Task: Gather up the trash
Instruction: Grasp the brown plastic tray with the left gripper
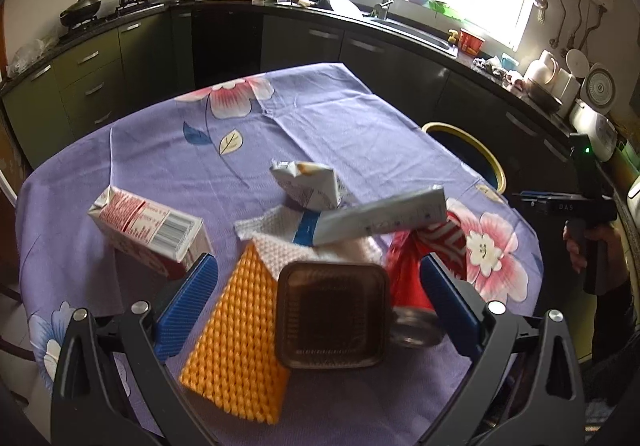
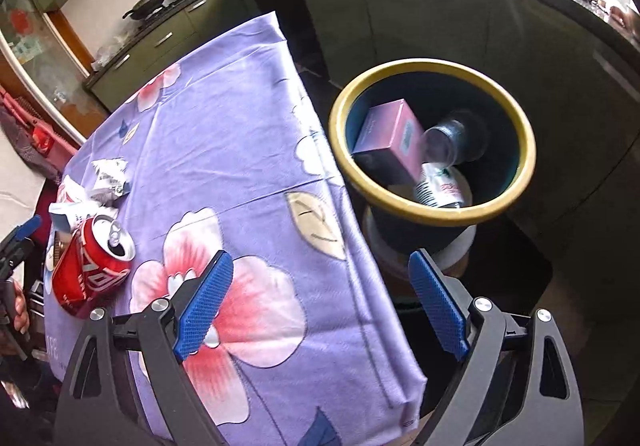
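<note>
1. At the left of the left wrist view, a red and white milk carton (image 1: 148, 232) lies tipped on the purple floral tablecloth (image 1: 328, 118), just beside the left blue finger pad (image 1: 188, 304). A careless sweep could knock it off the table edge.
2. At lower centre, the left gripper (image 1: 320, 306) is spread wide and holds nothing. Between its pads sit an orange knitted foam net (image 1: 236, 342) and a dark square plastic tub (image 1: 332, 316). Closing here may catch both.
3. To the right, a crushed red drink can (image 2: 92, 266) lies on its side and could roll.
4. In the right wrist view, the right gripper (image 2: 320, 302) is open and empty, near the yellow-rimmed bin (image 2: 416, 206), which already holds trash. A drop from the table edge may miss it.
</note>
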